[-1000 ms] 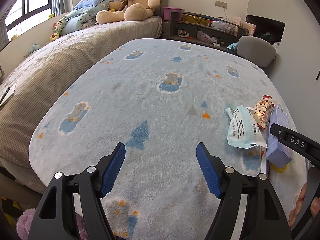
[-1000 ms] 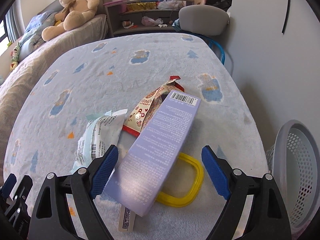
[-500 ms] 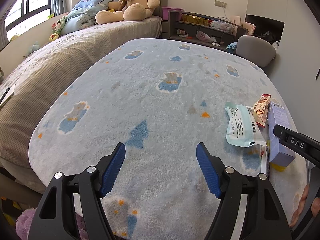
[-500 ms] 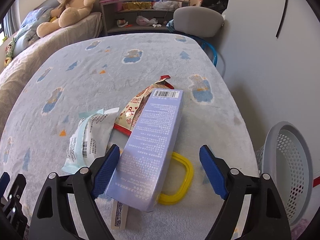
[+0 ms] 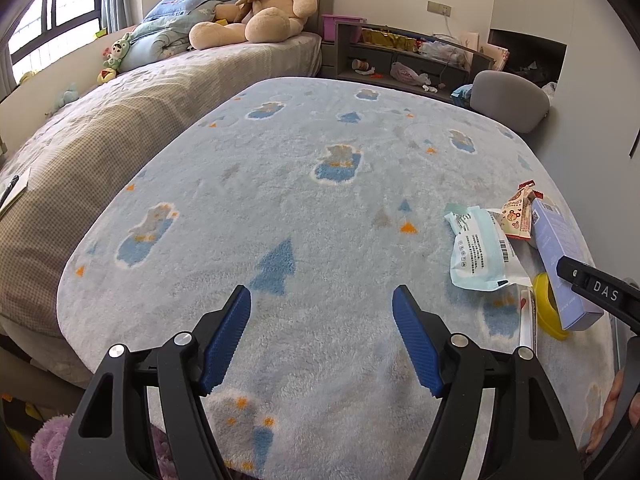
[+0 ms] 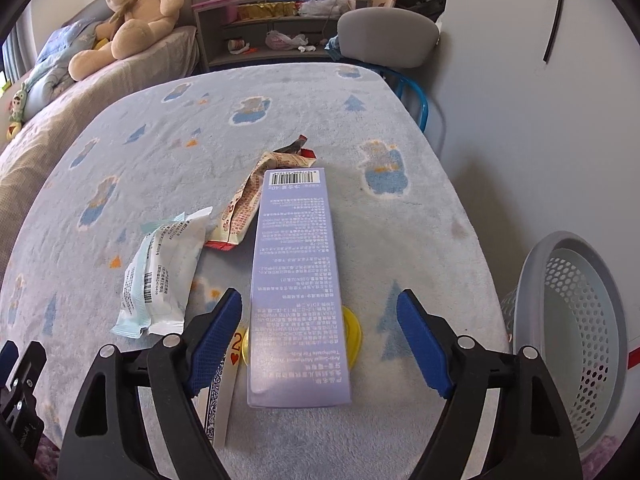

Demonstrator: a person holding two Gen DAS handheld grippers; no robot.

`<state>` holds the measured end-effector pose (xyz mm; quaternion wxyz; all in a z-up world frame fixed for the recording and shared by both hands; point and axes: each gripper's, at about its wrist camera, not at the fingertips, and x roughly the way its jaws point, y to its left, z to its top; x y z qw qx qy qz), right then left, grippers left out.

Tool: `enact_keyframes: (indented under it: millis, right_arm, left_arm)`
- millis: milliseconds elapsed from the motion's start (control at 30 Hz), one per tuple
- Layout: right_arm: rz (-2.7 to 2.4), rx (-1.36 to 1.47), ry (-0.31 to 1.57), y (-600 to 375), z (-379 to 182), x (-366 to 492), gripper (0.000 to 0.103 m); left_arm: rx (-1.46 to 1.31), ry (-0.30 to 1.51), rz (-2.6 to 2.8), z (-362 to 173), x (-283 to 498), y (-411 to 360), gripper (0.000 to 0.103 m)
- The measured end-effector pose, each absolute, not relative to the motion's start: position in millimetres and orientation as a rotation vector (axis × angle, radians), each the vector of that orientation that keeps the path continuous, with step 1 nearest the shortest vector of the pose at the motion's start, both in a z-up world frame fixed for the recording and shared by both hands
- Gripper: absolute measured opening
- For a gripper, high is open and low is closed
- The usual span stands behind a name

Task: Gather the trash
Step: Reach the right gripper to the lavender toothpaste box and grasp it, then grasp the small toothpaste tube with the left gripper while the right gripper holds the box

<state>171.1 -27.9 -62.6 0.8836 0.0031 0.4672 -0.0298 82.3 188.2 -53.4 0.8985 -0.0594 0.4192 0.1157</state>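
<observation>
While the right gripper [image 6: 320,334] has been narrowing its blue-padded jaws over the past second, the long lavender cardboard toothpaste box [image 6: 298,280] has come to sit squarely between them, where a second ago it lay slanted across the view. The pads stand apart and do not yet touch the box, so nothing is gripped; this looks like the lining-up just before a pinch. The box lies flat on the pale blue fleece blanket [image 6: 420,240], resting over a yellow plastic ring [image 6: 354,336] and against a crumpled red-and-cream snack wrapper [image 6: 244,208]. Its long axis runs straight away from the right gripper, barcode end farthest off. A perforated grey plastic basket [image 6: 576,320] waits to the right, probably the bin. The left gripper [image 5: 322,346] hovers with jaws apart over bare blanket, empty.
</observation>
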Motion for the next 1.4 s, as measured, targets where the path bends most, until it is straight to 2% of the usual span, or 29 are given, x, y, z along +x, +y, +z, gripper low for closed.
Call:
enact_keyframes:
  millis: [133,267,833,1400]
  right_arm:
    - [-0.054,0.001,0.995,-26,-72,180,0.064]
    - [-0.036,0.013,1.001,-29,-76,180,0.043]
    - [0.051,0.087,0.915,-70,-41,122,0.042]
    - [0.079,0.147,0.888,-129,-34,74,0.042]
  left_arm:
    - [-0.129,0.874,0.229,-54,82,188,0.070]
    - [-0.125,0.877,0.214,-56,82,185,0.070]
    - [-0.069,0.895,0.027,-53,76,122,0.070]
    - [-0.047,0.984,-0.047,-84,105,48,0.070]
